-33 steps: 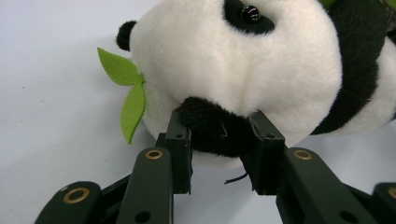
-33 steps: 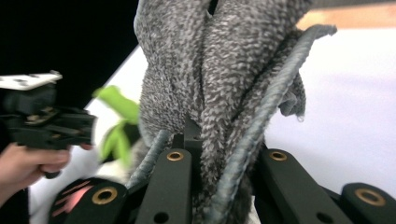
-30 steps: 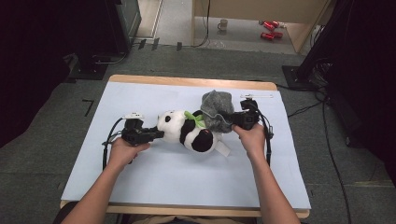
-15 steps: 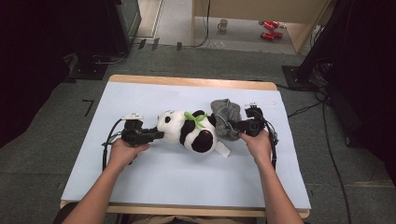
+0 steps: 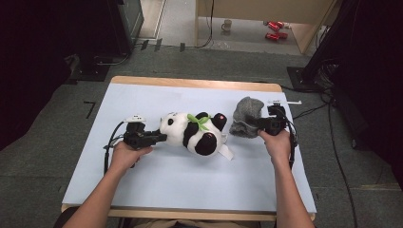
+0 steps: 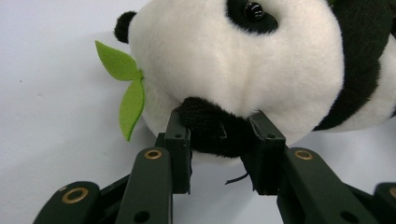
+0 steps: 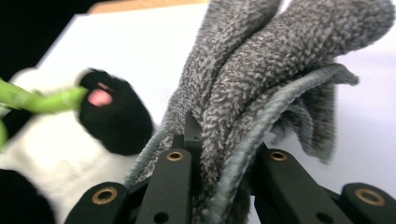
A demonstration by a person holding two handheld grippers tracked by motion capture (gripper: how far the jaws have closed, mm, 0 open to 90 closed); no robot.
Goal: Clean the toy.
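A black-and-white plush panda (image 5: pixel 195 132) lies on its side in the middle of the pale blue mat (image 5: pixel 142 190), with a green leaf at its neck. My left gripper (image 5: pixel 159 137) is shut on the panda's black ear (image 6: pixel 217 133), its jaws pressing the ear from both sides. To the right, my right gripper (image 5: pixel 254 124) is shut on a bunched grey knitted cloth (image 5: pixel 246 116), which is apart from the panda. Seen along the right gripper's jaws, the grey cloth (image 7: pixel 261 84) rises between them, with the panda's black paw (image 7: pixel 112 112) to its left.
A wooden table edge (image 5: pixel 190 83) borders the mat at the far side. Cables trail on the floor to the right (image 5: pixel 332 142). Dark equipment stands at the back left (image 5: pixel 104 38). Bare mat lies in front of the panda.
My right gripper has pulled the grey cloth off the panda and carried it to the right. The panda and my left gripper have stayed in place.
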